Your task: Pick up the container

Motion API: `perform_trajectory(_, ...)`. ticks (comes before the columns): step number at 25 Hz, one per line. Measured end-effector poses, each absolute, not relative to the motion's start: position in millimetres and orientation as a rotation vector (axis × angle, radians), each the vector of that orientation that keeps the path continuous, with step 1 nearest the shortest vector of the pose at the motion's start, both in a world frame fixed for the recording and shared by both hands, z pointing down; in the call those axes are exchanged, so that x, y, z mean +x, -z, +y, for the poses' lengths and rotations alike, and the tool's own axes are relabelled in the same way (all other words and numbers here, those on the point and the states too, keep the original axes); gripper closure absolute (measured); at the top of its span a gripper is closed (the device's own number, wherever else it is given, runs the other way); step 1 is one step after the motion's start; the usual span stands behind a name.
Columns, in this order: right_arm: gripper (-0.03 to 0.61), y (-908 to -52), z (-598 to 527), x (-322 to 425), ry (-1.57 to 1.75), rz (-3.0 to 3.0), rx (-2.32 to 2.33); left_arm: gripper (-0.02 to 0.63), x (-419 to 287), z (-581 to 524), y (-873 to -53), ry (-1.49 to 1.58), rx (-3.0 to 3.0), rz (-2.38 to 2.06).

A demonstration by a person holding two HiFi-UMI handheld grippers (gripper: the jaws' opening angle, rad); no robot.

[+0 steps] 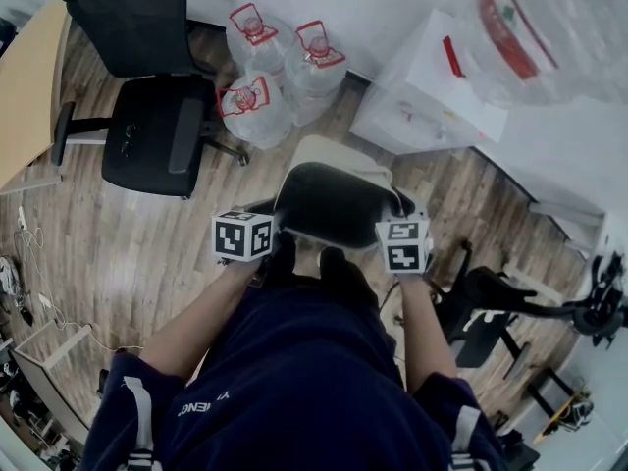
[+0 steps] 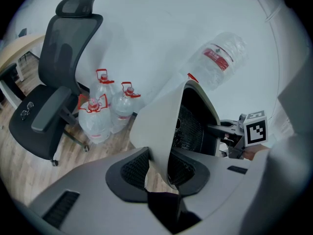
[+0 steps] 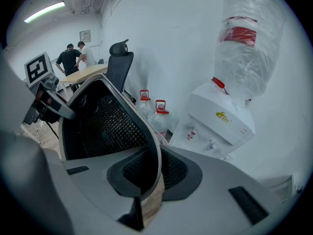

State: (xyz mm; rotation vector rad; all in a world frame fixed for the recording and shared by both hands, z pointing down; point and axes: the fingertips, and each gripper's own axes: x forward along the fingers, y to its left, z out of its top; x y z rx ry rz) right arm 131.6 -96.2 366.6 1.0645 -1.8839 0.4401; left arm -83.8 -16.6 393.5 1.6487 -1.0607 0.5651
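Observation:
The container (image 1: 334, 202) is a beige bin with a black mesh inside, held off the floor in front of the person's legs. My left gripper (image 1: 275, 232) is shut on its left wall, which shows as a beige sheet (image 2: 161, 126) pinched between the jaws of that gripper (image 2: 159, 169). My right gripper (image 1: 394, 220) is shut on the opposite rim (image 3: 155, 153), whose thin edge sits clamped in that gripper (image 3: 150, 176). The dark mesh interior (image 3: 105, 124) fills the middle of the right gripper view. Each gripper's marker cube shows in the other's view.
Three water jugs with red caps (image 1: 270, 77) stand on the wooden floor by the wall. A black office chair (image 1: 147, 116) is at the left beside a wooden desk (image 1: 25, 86). A white water dispenser (image 1: 432, 91) with a wrapped bottle (image 1: 530, 27) stands at the right. Two people (image 3: 73, 58) stand far back.

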Motion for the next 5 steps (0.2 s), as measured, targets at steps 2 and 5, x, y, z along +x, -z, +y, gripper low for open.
perform_trajectory(2,0.525,-367.3,-98.2,131.3,-0.44,-1.885,1.063,0.494,-83.0,-18.6,-393.9,-0.559,1.65,-1.059)
perform_trajectory(5,0.526,-368.1,-102.1,130.9,-0.438,-1.889,1.065,0.494,-82.0,-22.1,-394.3,-0.554,1.652,-1.057)
